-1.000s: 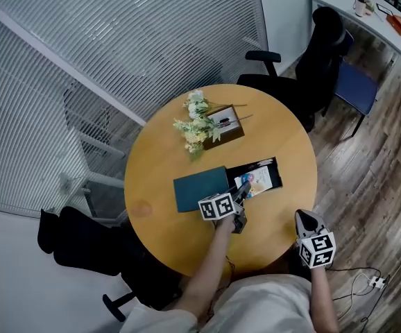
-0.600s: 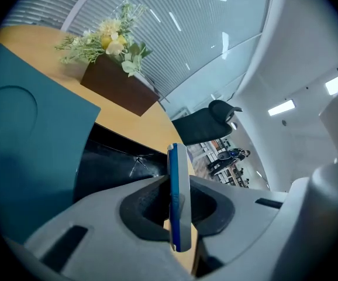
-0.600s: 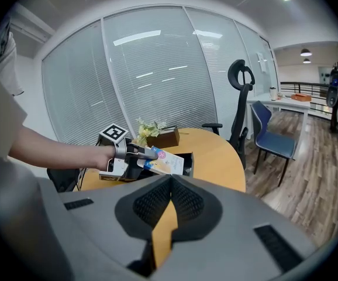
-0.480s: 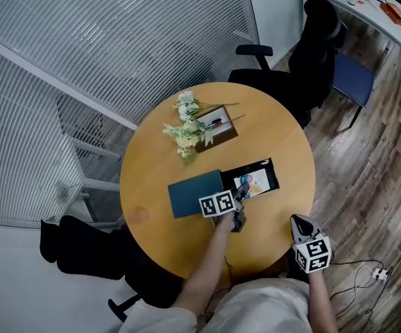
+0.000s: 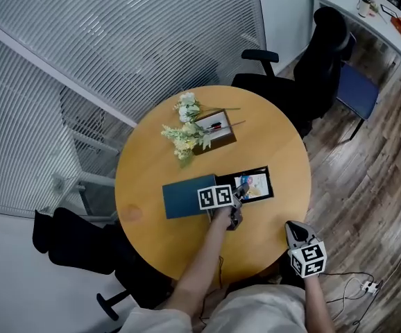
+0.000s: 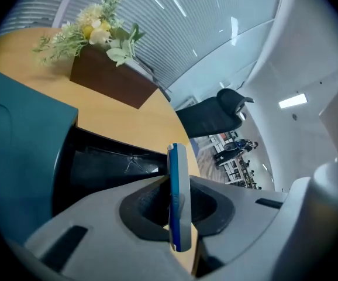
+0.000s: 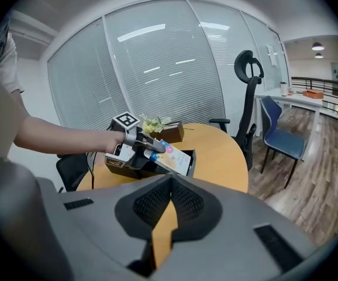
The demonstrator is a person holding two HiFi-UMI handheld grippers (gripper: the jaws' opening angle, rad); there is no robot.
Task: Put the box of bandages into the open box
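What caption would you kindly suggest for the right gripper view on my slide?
Left tool holds the box of bandages tilted over the open box.

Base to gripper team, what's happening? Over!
Left gripper shut on flat blue-and-white bandage box, over open black box. Right gripper shut, empty. Nothing in the way.

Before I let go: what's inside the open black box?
Only dark bare lining shows inside the open box. The bandage box, gripped by the left gripper, tilts over it, hiding part of its floor.
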